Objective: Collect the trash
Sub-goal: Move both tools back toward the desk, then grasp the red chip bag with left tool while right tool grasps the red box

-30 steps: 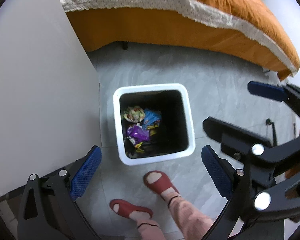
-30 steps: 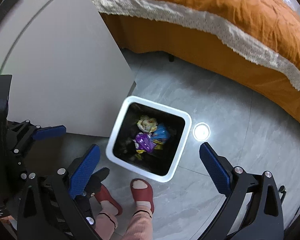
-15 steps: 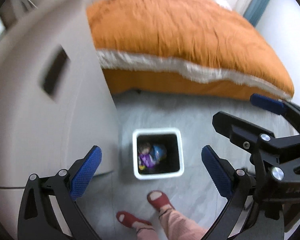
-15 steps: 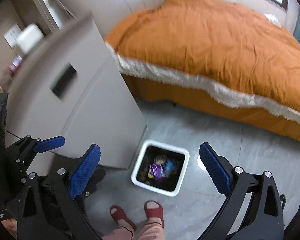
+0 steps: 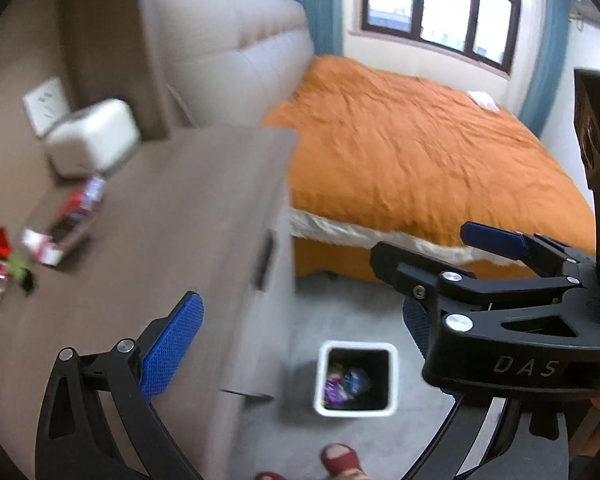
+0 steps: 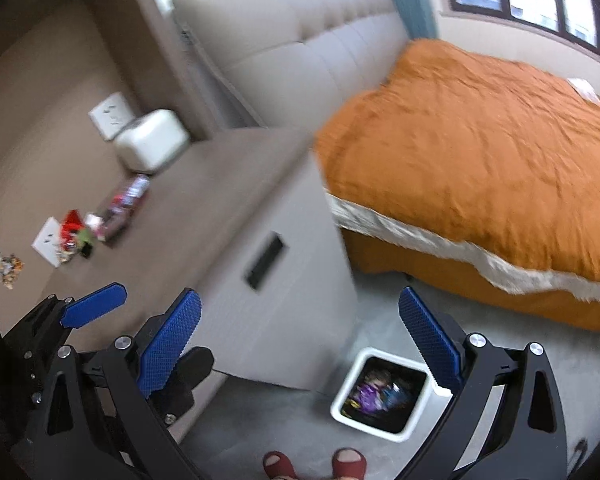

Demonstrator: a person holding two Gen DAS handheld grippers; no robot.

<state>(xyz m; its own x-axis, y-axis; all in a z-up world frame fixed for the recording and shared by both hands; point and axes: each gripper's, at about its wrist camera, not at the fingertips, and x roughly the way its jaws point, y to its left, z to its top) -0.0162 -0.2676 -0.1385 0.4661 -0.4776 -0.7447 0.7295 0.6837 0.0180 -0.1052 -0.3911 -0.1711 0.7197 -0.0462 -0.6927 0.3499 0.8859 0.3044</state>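
Note:
A white square bin stands on the grey floor beside a nightstand, with purple and blue wrappers inside. It also shows in the right wrist view as the bin. On the nightstand top lie blurred trash pieces: a red and green wrapper pile, a long packet, and the same packet in the left wrist view. My left gripper is open and empty, high above the bin. My right gripper is open and empty too. The right gripper's blue pad crosses the left wrist view.
A white box sits at the back of the nightstand near wall sockets. An orange bed with a padded headboard fills the right. The person's feet in red slippers stand in front of the bin. More small wrappers lie far left.
Both grippers have risen and tilted up away from the bin, which now looks small and low. The nightstand top with its trash has come into view. Both stay open.

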